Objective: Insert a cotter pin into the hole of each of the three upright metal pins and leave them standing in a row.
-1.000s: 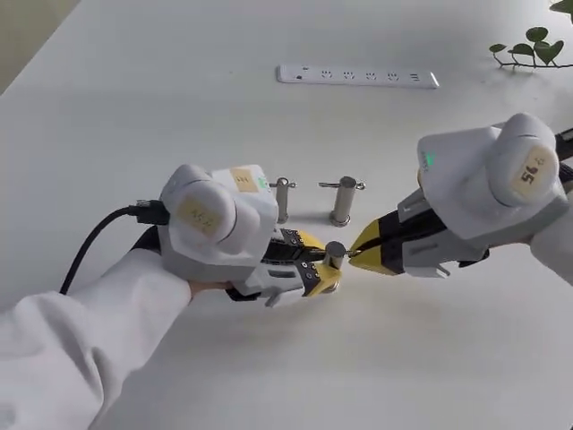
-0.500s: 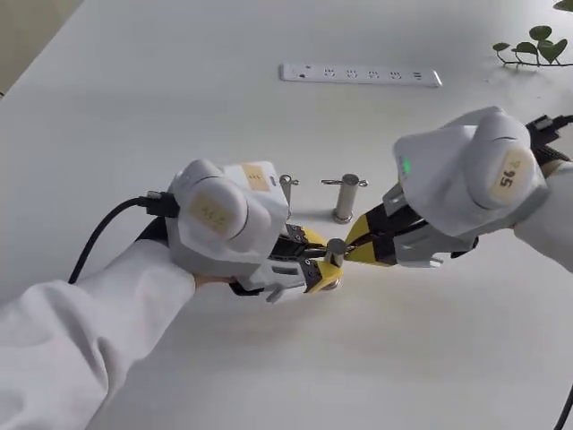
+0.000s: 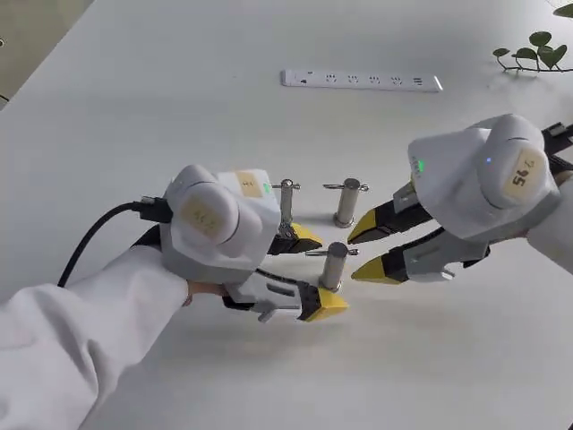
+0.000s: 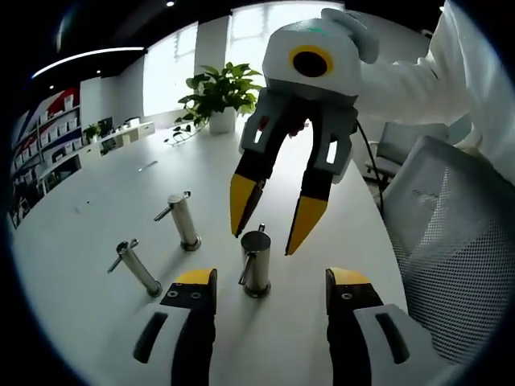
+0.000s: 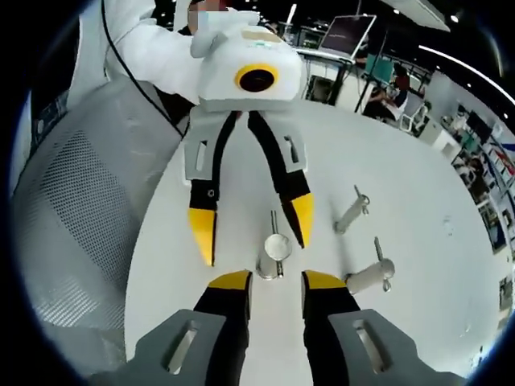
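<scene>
Between your left gripper (image 3: 322, 273) and right gripper (image 3: 356, 256), both with jaws apart, stands the near pin (image 3: 334, 266), cotter (image 3: 320, 253) through it; back away straight, touching neither.

The head view is sharp and evenly bright; soft, pale shadows are cast on the white table (image 3: 179, 90) around the front metal pin (image 3: 334, 264). In the left gripper view, windows (image 4: 249, 24) far behind that pin are blown out; edges are bent by fisheye distortion.
</scene>
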`<move>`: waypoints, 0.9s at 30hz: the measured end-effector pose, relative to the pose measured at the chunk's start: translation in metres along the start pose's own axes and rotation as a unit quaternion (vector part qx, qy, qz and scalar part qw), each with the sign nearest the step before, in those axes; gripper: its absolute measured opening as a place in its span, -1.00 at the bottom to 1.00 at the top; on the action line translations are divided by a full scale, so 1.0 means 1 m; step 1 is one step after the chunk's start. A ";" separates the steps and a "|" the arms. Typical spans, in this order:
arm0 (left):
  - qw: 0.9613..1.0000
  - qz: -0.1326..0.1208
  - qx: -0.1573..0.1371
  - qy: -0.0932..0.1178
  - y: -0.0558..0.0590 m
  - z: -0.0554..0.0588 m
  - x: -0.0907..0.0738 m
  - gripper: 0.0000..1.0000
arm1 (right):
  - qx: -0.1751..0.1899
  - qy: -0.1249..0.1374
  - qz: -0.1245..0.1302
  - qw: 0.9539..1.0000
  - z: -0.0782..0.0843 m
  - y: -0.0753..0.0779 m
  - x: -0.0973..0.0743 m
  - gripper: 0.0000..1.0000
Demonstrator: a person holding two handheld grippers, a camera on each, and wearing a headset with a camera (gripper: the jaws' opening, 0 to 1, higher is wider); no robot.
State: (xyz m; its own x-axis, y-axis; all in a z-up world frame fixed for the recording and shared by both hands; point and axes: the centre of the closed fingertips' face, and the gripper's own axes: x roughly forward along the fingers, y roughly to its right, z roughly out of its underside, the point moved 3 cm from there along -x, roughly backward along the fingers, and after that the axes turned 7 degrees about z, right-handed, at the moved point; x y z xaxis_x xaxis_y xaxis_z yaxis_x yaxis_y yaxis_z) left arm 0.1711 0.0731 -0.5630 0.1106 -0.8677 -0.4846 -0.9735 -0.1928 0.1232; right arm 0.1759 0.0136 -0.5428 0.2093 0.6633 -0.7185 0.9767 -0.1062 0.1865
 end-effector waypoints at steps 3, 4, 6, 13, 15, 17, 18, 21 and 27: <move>0.999 0.019 -0.026 0.015 0.008 0.001 -0.004 0.47 | 0.040 0.027 0.001 0.999 0.000 0.003 0.001 -0.44; 0.999 0.024 -0.029 0.021 0.010 0.001 -0.006 0.58 | 0.048 0.034 0.000 0.998 -0.003 0.002 0.003 -0.44; 0.998 0.033 -0.042 0.030 0.014 0.001 -0.010 0.83 | 0.062 0.045 -0.006 0.997 -0.007 -0.001 0.006 -0.48; 0.998 0.009 -0.064 0.018 0.012 0.014 -0.024 0.99 | 0.082 0.050 -0.005 0.995 -0.006 0.001 0.020 -0.56; 0.997 0.007 -0.074 0.019 0.011 0.017 -0.028 0.99 | 0.089 0.054 -0.008 0.995 -0.008 0.001 0.023 -0.57; 0.996 0.006 -0.083 0.023 0.011 0.018 -0.033 0.99 | 0.093 0.055 -0.011 0.994 -0.008 0.000 0.025 -0.62; 0.996 0.002 -0.086 0.023 0.010 0.018 -0.035 0.99 | 0.093 0.055 -0.012 0.994 -0.009 0.000 0.027 -0.65; 0.996 -0.006 -0.086 0.013 0.010 0.022 -0.039 0.99 | 0.090 0.053 -0.012 0.994 -0.008 -0.002 0.029 -0.76; 0.995 -0.027 -0.092 0.010 0.001 0.027 -0.050 0.99 | 0.068 0.064 -0.006 0.996 -0.012 -0.003 0.030 -0.83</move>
State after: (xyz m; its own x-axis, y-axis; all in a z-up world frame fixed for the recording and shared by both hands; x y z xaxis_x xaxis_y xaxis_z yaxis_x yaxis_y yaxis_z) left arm 0.1594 0.1282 -0.5622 0.1678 -0.8622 -0.4780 -0.9133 -0.3184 0.2538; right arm 0.1788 0.0424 -0.5570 0.1976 0.7530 -0.6277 0.9784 -0.1911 0.0788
